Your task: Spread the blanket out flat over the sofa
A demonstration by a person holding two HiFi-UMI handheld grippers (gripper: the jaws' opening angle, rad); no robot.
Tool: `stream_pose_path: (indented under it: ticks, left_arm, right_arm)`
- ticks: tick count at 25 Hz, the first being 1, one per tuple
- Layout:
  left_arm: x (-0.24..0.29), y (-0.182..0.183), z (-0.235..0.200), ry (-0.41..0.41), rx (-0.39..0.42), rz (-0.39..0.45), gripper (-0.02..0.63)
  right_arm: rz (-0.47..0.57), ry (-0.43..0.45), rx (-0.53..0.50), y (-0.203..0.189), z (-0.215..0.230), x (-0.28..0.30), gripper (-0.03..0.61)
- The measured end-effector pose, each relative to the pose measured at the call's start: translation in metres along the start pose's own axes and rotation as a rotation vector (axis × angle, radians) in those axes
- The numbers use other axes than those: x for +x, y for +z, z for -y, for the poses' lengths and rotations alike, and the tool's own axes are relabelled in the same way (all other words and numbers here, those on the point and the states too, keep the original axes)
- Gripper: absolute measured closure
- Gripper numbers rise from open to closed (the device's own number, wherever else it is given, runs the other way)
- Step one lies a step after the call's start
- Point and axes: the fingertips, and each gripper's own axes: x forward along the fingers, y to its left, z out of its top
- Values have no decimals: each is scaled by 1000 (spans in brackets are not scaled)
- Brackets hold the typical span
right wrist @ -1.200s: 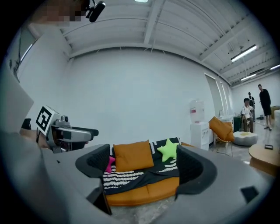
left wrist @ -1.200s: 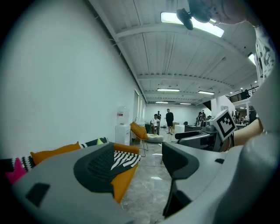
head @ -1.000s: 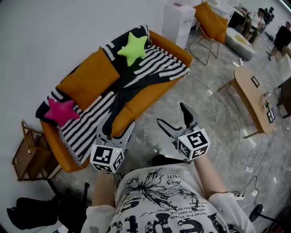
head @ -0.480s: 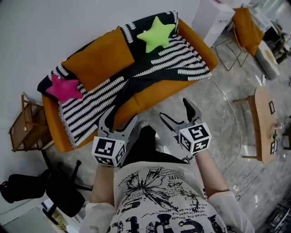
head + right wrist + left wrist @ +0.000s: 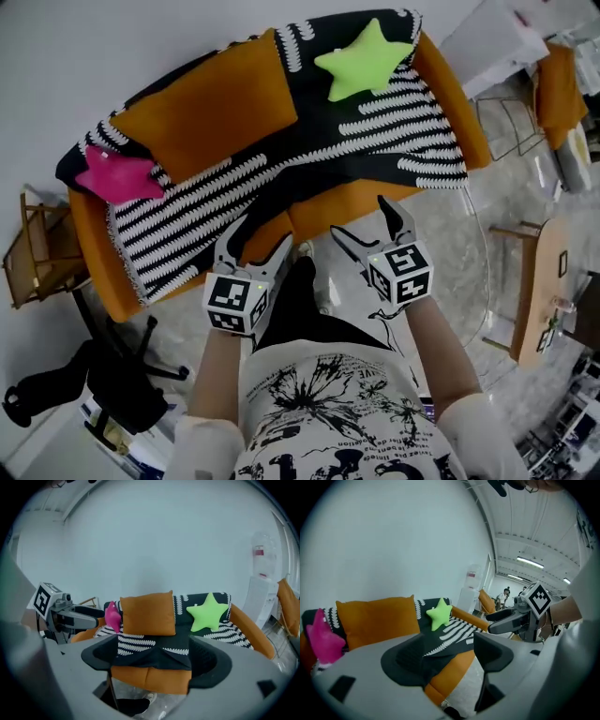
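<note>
A black-and-white striped blanket (image 5: 281, 169) lies over the orange sofa (image 5: 342, 202), covering the seat and part of the backrest, with its front edge pulled back in the middle so orange seat shows. It appears in the left gripper view as the blanket (image 5: 457, 632) and in the right gripper view as the blanket (image 5: 154, 646). On it rest an orange cushion (image 5: 211, 112), a green star pillow (image 5: 366, 58) and a pink star pillow (image 5: 112, 173). My left gripper (image 5: 256, 246) and right gripper (image 5: 373, 225) hover open just before the sofa's front edge, holding nothing.
A wooden side table (image 5: 28, 253) stands left of the sofa. A black office chair (image 5: 103, 389) is at lower left. A wooden table (image 5: 539, 291) and an orange chair (image 5: 562, 80) are at the right. Marble floor (image 5: 487, 216) lies between.
The view has closed in on the sofa and swung over it. Both grippers now sit nearer its front edge, still open and empty.
</note>
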Motion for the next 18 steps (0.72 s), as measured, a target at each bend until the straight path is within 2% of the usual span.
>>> stream_pose_path:
  ticks: [5, 9, 13, 18]
  left_arm:
    - [73, -53, -74, 26, -99, -134, 284]
    - [135, -105, -125, 10, -135, -236, 284]
    - [187, -161, -150, -26, -171, -349, 284]
    - [238, -210, -170, -57, -195, -432, 284]
  right_arm:
    - [-195, 17, -23, -30, 31, 108, 107]
    - [-322, 12, -44, -62, 56, 190, 112]
    - [-452, 27, -65, -103, 75, 252, 129]
    - [-564, 58, -122, -145, 89, 316, 140]
